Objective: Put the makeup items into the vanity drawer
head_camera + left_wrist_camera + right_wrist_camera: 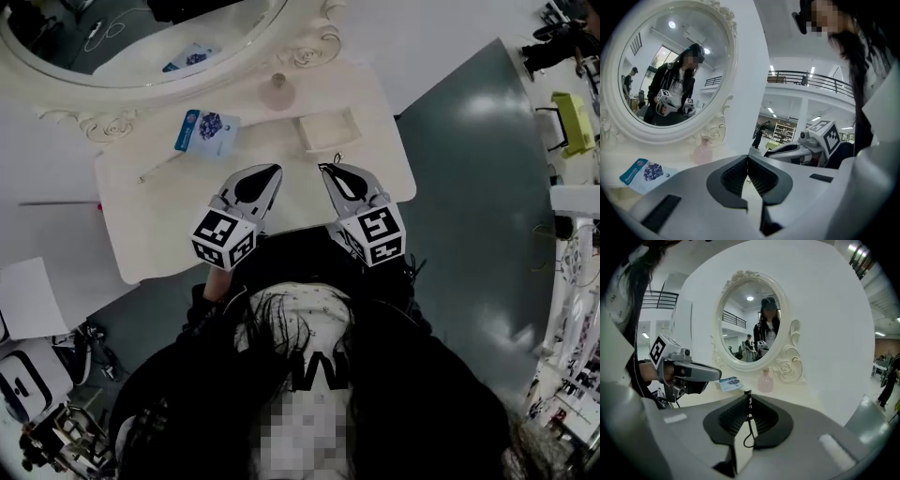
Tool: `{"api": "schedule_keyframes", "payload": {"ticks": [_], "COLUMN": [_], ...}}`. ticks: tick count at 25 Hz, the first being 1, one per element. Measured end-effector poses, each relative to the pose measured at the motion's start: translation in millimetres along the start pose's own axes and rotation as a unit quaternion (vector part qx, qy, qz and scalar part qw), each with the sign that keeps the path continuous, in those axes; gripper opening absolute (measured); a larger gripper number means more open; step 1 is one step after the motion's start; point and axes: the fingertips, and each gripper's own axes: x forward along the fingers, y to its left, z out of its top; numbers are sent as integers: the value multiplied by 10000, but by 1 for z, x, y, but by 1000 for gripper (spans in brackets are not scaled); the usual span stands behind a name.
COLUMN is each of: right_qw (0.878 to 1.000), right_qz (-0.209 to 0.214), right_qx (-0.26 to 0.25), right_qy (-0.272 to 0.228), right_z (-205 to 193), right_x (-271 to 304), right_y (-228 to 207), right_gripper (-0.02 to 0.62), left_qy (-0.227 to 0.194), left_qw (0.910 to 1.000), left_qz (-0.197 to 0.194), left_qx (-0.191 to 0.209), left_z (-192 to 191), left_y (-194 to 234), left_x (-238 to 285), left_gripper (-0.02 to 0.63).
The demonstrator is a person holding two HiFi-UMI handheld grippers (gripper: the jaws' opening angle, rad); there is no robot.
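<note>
The cream bench fills the middle of the head view, and the oval mirror in its carved frame stands along the far edge. The person's reflection shows in the mirror in both gripper views. The left gripper and the right gripper hover side by side over the near part of the bench, pointing towards the mirror, close together but not touching. In the left gripper view the left gripper's fingers are pressed together with nothing between them. In the right gripper view the right gripper's fingers are also closed, and a thin black cord is pinched at the tips, its loop hanging back over the pads. Just beyond the right gripper a small shallow drawer sits open and looks empty. The makeup items all lie outside it. A blue sachet lies flat left of the drawer, just beyond the left gripper. A pink perfume bottle stands upright against the mirror frame, between the sachet and the drawer. A thin pale stick lies at an angle just beside the sachet's near corner; what it is cannot be told.
</note>
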Motion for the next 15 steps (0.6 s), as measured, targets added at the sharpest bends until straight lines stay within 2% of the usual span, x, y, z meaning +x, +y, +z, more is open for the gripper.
{"api": "schedule_keyframes", "payload": {"ticks": [7,15], "right_qw": [9980,9894], "right_qz": [573,1039], "right_qx": [-226,-938], "right_qy": [149,386], "right_z": [-9,-14], "right_x": [19,51], "right_y": [-36,-59], "right_gripper": [32,32], "left_qy": [63,19], "left_qw": [9973,9908], "left_qz": [718,1337], "left_qx": [-127,-198], "left_z": [-4,-8], "left_y": [-3,-6], "left_x": [11,3], "left_gripper": [0,0]}}
